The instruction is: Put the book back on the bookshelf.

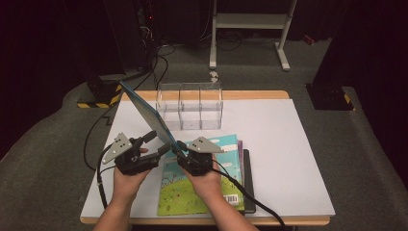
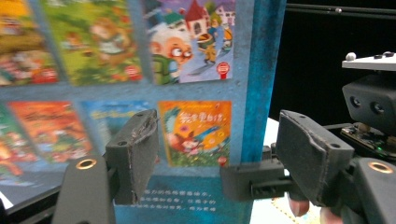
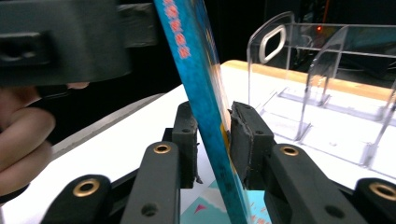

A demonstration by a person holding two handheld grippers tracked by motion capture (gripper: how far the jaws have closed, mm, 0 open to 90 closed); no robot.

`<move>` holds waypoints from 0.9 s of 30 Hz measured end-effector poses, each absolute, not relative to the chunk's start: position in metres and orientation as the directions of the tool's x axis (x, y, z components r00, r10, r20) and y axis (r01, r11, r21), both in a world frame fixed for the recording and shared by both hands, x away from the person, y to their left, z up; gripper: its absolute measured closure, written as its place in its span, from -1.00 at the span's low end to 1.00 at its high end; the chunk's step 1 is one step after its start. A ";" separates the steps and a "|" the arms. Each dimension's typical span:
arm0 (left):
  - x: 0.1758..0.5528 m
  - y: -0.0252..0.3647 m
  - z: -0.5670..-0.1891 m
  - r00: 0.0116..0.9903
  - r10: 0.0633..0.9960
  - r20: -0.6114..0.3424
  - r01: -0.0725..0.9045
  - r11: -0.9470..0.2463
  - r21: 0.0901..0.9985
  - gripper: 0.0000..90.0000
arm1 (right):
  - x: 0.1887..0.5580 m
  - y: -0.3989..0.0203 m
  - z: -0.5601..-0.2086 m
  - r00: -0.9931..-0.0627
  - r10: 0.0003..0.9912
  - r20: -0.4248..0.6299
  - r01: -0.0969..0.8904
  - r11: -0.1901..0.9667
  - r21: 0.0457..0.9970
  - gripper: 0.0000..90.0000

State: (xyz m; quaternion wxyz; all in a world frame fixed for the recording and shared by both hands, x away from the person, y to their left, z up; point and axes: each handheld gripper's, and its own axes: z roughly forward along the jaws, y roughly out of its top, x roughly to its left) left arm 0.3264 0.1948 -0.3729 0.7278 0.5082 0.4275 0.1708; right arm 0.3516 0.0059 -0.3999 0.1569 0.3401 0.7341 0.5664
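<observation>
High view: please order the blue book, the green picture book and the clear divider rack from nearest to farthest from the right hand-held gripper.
1. Blue book: between the jaws of the right hand-held gripper, rising up-left.
2. Green picture book: flat on the table, directly below it.
3. Clear divider rack: at the table's far edge, beyond it.

book (image 1: 144, 113) upright left of organizer (image 1: 191, 106) | book stack (image 1: 207, 187) before organizer, on table (image 1: 288, 159)

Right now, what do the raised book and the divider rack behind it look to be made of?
Raised blue book: paper or thin card with a glossy printed cover, judging by its slim edge and colour pictures.
Divider rack: clear rigid plastic, probably acrylic; the table shows through it and its edges catch the light.
</observation>
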 end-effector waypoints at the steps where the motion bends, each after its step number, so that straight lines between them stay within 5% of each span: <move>1: 0.327 0.194 -0.373 0.577 0.680 -0.453 0.190 0.427 0.884 -0.33 | 0.350 0.007 -0.401 -0.724 0.673 0.154 0.322 0.132 0.937 0.57; 16: 0.322 0.190 -0.376 0.558 0.697 -0.451 0.178 0.430 0.885 -0.48 | 0.350 -0.002 -0.418 -0.705 0.660 0.259 0.453 0.138 0.881 0.43; 27: 0.322 0.185 -0.378 0.513 0.747 -0.424 0.150 0.408 0.901 -0.49 | 0.346 0.001 -0.419 -0.713 0.653 0.256 0.453 0.150 0.879 0.45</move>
